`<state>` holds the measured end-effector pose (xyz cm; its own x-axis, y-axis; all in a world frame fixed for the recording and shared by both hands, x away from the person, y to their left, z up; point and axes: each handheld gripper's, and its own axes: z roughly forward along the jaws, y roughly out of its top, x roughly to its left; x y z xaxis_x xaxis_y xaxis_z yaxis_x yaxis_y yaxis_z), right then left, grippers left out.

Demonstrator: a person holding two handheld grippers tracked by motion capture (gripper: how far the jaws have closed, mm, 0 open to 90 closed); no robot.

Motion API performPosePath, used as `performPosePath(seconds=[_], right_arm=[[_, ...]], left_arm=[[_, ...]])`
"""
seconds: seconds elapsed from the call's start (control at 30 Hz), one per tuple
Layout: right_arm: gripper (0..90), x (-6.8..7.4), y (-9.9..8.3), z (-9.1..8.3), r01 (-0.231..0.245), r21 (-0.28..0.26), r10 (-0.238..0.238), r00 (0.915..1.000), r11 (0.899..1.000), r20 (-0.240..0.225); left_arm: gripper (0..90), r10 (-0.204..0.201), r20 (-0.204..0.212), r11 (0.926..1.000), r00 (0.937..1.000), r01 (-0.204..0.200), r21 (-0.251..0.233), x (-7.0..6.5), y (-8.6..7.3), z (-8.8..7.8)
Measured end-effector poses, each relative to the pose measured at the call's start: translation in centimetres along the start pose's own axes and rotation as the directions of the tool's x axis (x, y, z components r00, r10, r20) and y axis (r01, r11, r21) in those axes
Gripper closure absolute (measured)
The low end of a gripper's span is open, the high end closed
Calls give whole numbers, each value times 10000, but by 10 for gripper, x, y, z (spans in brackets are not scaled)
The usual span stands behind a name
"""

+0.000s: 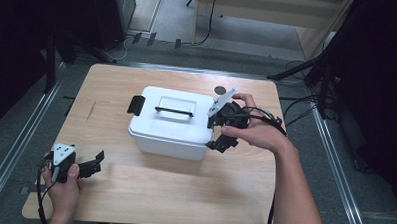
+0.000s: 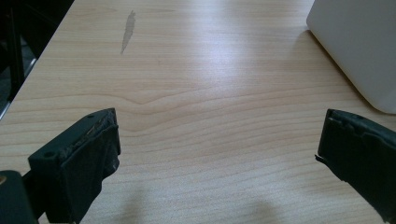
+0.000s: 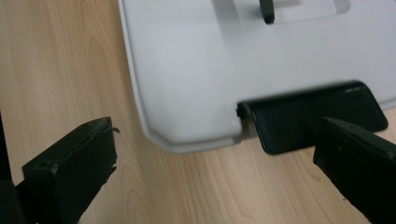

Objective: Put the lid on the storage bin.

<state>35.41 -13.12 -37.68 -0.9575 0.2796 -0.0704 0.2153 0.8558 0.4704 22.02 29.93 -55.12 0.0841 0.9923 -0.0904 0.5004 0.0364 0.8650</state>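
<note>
— Where's the box sitting for you?

— The white box (image 1: 173, 126) is about mid-desk, a little toward the far edge, its long axis running left to right. There's a black latch (image 3: 317, 116) at each short end, and I've got my right gripper (image 1: 220, 130) hovering right at the right-hand one.

— Clamped on it?

— No, jaws spread wide, nothing between them. In the right gripper view the latch lies just ahead, close to one jaw, flap hanging over the lid's edge (the lid's carry handle (image 1: 174, 111) is farther in, not my concern now). I'd say the next move is to close in on that flap and flip it.

— And the left?

— The left gripper (image 1: 87, 164) is released too, jaws apart, parked near the desk's front-left corner, well apart from the box. Its own view has bare wood (image 2: 201, 93) ahead and a corner of the box off to one side. So the right is clearly nearer; the far latch (image 1: 135, 104) would be the left's job, I reckon.
</note>
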Motion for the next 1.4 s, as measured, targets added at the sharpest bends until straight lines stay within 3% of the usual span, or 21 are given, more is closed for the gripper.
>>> performPosePath(seconds=[0.63,1.23,1.4], right_arm=[[0,-5,-66,-7,-902,0,902,9950,9959,422],[0,2,-121,6,-1542,10,1536,9847,9880,820],[0,3,-136,9,-1748,-206,1760,9794,9844,992]], left_arm=[[0,59,-33,10000,10000,-59,-14,-1,0,-1],[0,108,-56,9999,9999,-108,-34,-1,0,-1],[0,88,-47,9999,10000,-88,-47,-1,0,-1]])
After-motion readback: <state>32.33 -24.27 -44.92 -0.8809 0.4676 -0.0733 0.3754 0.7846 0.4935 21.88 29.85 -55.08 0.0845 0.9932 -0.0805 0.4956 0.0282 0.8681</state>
